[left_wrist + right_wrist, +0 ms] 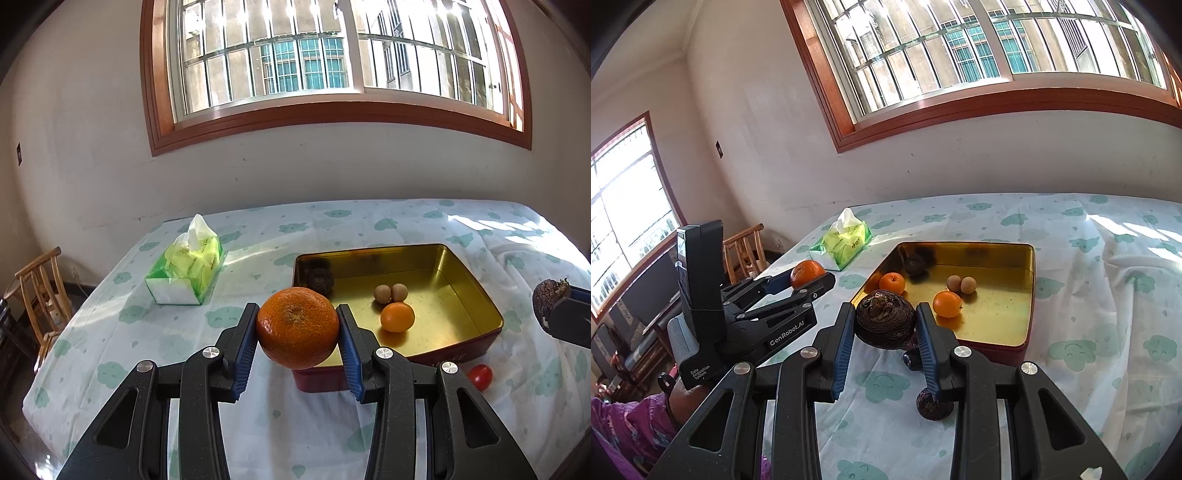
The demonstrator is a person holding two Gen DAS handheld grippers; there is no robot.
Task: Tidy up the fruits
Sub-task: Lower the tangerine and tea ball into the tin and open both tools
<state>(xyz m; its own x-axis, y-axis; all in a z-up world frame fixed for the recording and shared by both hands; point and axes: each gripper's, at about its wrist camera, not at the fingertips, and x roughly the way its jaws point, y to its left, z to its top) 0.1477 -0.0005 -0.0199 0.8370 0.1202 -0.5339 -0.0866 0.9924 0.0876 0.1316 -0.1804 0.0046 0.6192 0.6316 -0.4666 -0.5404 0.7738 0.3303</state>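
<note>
My left gripper (297,326) is shut on a large orange mandarin (297,328) and holds it above the near left corner of the gold tin tray (476,291). My right gripper (885,324) is shut on a dark wrinkled passion fruit (885,324), held above the cloth just before the tray (1032,288). In the tray lie a small orange (397,316), two longans (390,292) and a dark fruit (320,280). The right wrist view shows two small oranges (947,304) in the tray, and the left gripper (809,278) with the mandarin at left.
A cherry tomato (480,376) lies on the cloth in front of the tray. Another dark wrinkled fruit (933,404) and a small dark one (911,360) lie under my right gripper. A green tissue pack (186,267) stands at back left. A wooden chair (40,295) stands beside the table.
</note>
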